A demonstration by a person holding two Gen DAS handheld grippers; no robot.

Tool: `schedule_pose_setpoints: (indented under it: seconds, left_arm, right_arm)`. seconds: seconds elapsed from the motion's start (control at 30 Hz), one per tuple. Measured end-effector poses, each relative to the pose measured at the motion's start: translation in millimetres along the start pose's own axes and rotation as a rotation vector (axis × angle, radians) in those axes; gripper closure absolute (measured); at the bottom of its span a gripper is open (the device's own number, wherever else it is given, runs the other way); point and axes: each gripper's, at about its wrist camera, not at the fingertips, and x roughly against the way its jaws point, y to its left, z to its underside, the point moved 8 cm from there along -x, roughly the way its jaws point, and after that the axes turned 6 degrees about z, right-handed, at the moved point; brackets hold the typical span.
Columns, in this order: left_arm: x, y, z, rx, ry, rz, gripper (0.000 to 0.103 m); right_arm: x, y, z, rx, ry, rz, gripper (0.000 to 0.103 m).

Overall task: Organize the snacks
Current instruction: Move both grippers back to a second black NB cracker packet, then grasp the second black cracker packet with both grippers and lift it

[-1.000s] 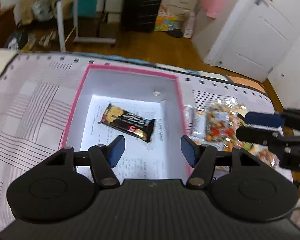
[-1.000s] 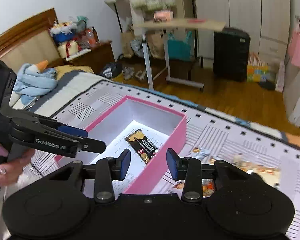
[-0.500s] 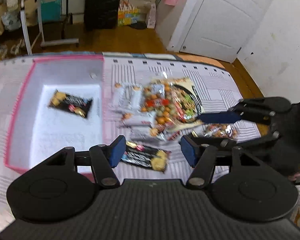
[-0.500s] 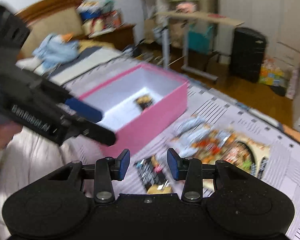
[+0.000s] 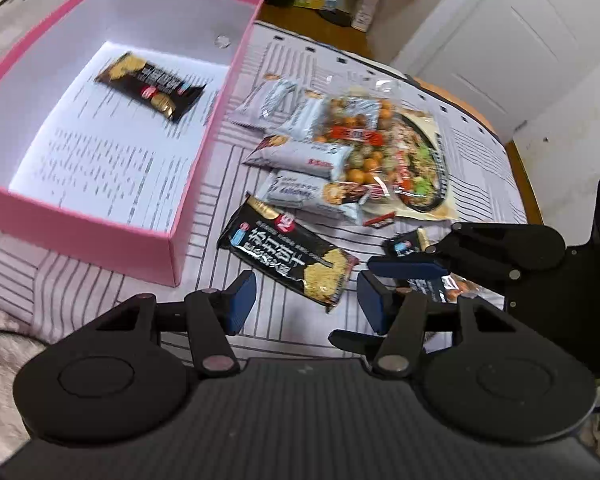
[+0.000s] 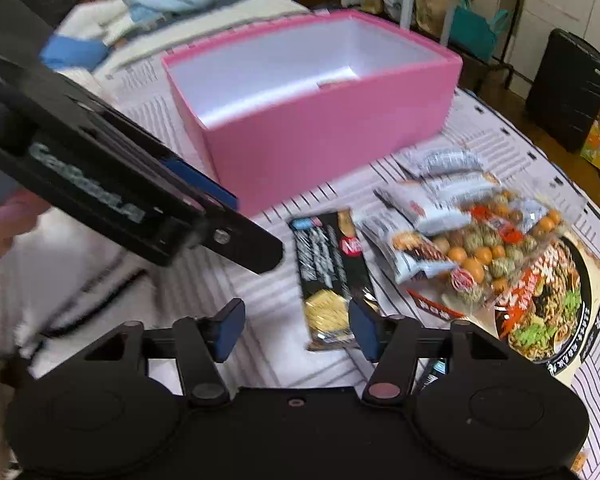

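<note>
Lying on the striped bedspread (image 5: pixel 236 168) just beside the pink box (image 5: pixel 112 236) is a black cracker packet (image 5: pixel 288 260), with a second one (image 5: pixel 152 84) inside the box. The left tool (image 5: pixel 306 300) hangs over the loose packet, its jaws closing with nothing clamped. The right tool (image 6: pixel 296 328) is opening, empty, near the packet's end, beside the snack pile (image 6: pixel 480 240).

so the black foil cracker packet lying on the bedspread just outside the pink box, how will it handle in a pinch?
The black foil cracker packet lies flat and thin, so it is probably light and fairly stiff. Its glossy wrapper may slip between the pads. It rests on soft striped bedspread, so a push would likely drag fabric, not slide it. The crackers could crack under a hard squeeze.
</note>
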Motion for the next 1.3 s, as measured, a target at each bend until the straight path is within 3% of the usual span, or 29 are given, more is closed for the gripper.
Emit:
schedule_pose_setpoints:
  seconds: [0.2,0.33,0.43,0.53,0.7,0.8,1.0,1.1,1.3]
  left_arm:
    - [-26,11,7,0.071,-0.064,0.007,0.048]
    - [-51,17,15,0.081,-0.030,0.027,0.048]
    - [-66,29,19,0.104,-0.021,-0.006,0.048]
    - [-68,31,18,0.129,-0.041,0.009,0.048]
    - [-70,30,19,0.144,-0.041,0.039,0.051]
    - [-68,29,21,0.131,-0.035,0.034,0.058]
    - [-71,32,22,0.149,-0.025,0.028,0.058]
    - [-71,34,22,0.156,-0.026,0.032,0.058]
    - [-66,31,25,0.146,-0.008,0.057,0.058]
  right_arm:
    - [-30,-18,8,-0.033,0.043,0.071,0.039]
    - [-39,-19,8,-0.039,0.027,0.061,0.031]
    - [-47,-17,8,-0.048,0.028,0.043,0.030]
    - [-49,-10,5,-0.032,0.009,0.044,0.028]
    - [-45,1,2,-0.035,0.040,0.018,0.044]
    - [-46,4,0,-0.082,0.047,-0.003,0.045]
    - [-53,12,-2,-0.084,0.004,0.058,0.040]
    - [-51,14,-4,-0.096,-0.001,0.074,0.047]
    - [-44,18,-4,-0.128,0.042,0.063,0.049]
